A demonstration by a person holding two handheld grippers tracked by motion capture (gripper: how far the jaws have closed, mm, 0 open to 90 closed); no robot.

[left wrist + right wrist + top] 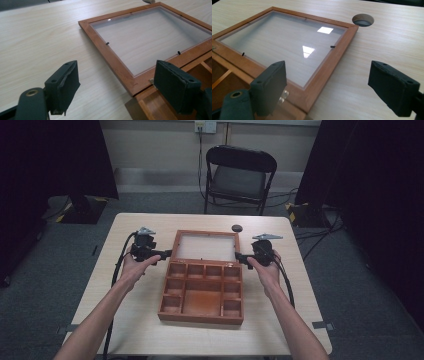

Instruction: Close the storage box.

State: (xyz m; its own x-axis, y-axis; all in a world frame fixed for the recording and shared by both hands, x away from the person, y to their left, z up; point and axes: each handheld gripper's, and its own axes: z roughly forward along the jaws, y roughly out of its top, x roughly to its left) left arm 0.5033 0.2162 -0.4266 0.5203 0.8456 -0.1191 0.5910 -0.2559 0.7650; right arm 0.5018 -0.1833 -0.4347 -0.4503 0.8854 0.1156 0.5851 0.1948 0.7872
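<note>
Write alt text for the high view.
A wooden box lies open on a table, its glass lid flat behind it. The left hand-held gripper and right hand-held gripper flank the hinge line, jaws open.

light wood table (pixel 125 320), open wooden box (pixel 202 295), glass lid (pixel 206 246) flat

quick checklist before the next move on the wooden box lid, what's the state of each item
1. Glass-paned wooden lid lies fully open, flat on the pale wooden table: ok.
2. Left gripper open, nothing between its jaws: ok.
3. Right gripper open, nothing between its jaws: ok.
4. Both grippers sit at the lid's near corners by the hinge line, one each side: ok.
5. Compartments of the brown wooden box look empty: ok.
6. Whether either gripper touches the lid frame: cannot tell.
</note>
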